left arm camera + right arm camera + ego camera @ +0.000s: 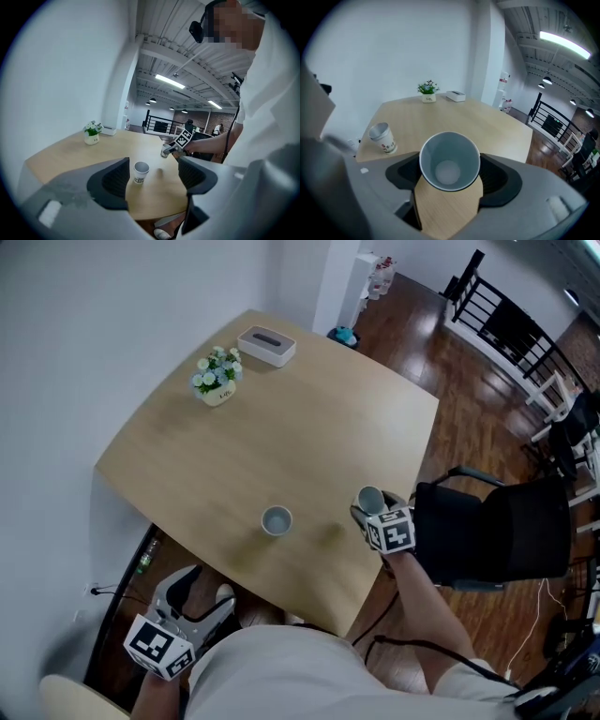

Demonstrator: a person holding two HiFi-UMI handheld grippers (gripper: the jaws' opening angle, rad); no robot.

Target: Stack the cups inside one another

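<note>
One cup held
The right claw (450, 177) pinches a cup (449, 161); the left claw (153, 178) is wide open, empty. The other cup (383, 138) has print too small to read.

The paper cup (450, 161) looks matt, the wooden table (454, 117) smooth.

A pale wooden table (309, 427) stands by a white wall (84, 324), on a dark plank floor (469, 390). A black chair (506, 535) sits beside it, and the far railing (511, 329) perhaps edges a stairway.

A white paper cup with small print on its side (277, 520) stands upright and empty on the light wooden bench (281, 418), near its front edge. A second white paper cup (450, 161), empty too, sits squeezed in the right tongs (451, 174), off to the first cup's right.
</note>
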